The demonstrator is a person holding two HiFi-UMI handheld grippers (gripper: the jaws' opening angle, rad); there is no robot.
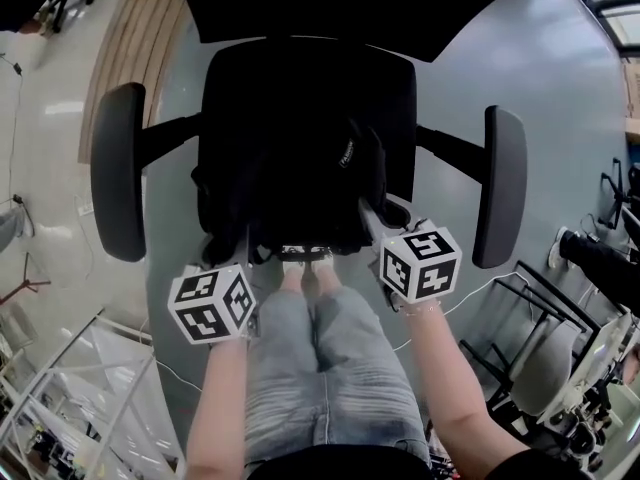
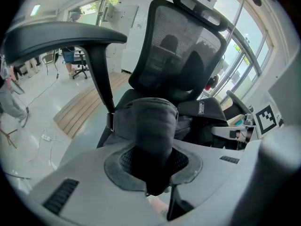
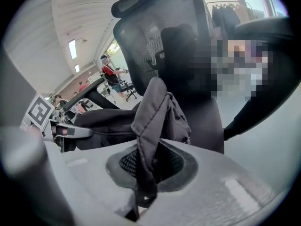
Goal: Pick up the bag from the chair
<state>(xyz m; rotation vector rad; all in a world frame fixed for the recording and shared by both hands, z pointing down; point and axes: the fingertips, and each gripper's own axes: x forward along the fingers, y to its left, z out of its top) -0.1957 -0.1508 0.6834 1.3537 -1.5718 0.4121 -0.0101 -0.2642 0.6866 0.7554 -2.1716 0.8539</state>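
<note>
Two grippers are seen closed on the black bag (image 1: 300,183), which sits over the seat of an office chair (image 1: 300,73) at the centre of the head view. Whether its underside touches the seat cannot be told.

The left gripper (image 1: 243,246) is placed at the bag's 7 o'clock edge, the right gripper (image 1: 372,213) at its 4 o'clock edge. Both are pointed down and toward 12 o'clock, where the chair's back lies. A small label (image 1: 347,151) is sewn on the bag at about 2 o'clock from its middle.

In the left gripper view, a thick rolled fold of the bag (image 2: 150,121) is pinched between the pads of the left gripper (image 2: 153,175), whose jaws are held only as far apart as the cloth is thick. The mesh backrest (image 2: 183,46) is seen at 12 o'clock behind it.

In the right gripper view, a thinner stitched flap of the bag (image 3: 157,112) is clamped in the right gripper (image 3: 145,182), with its jaws nearly together. The flap stands up toward 12 o'clock, in front of the backrest (image 3: 160,36).

The chair's armrests are found at 9 o'clock (image 1: 118,168) and 3 o'clock (image 1: 500,183) of the bag. At 6 o'clock, a person's legs in jeans (image 1: 320,368) are seen between the forearms.
</note>
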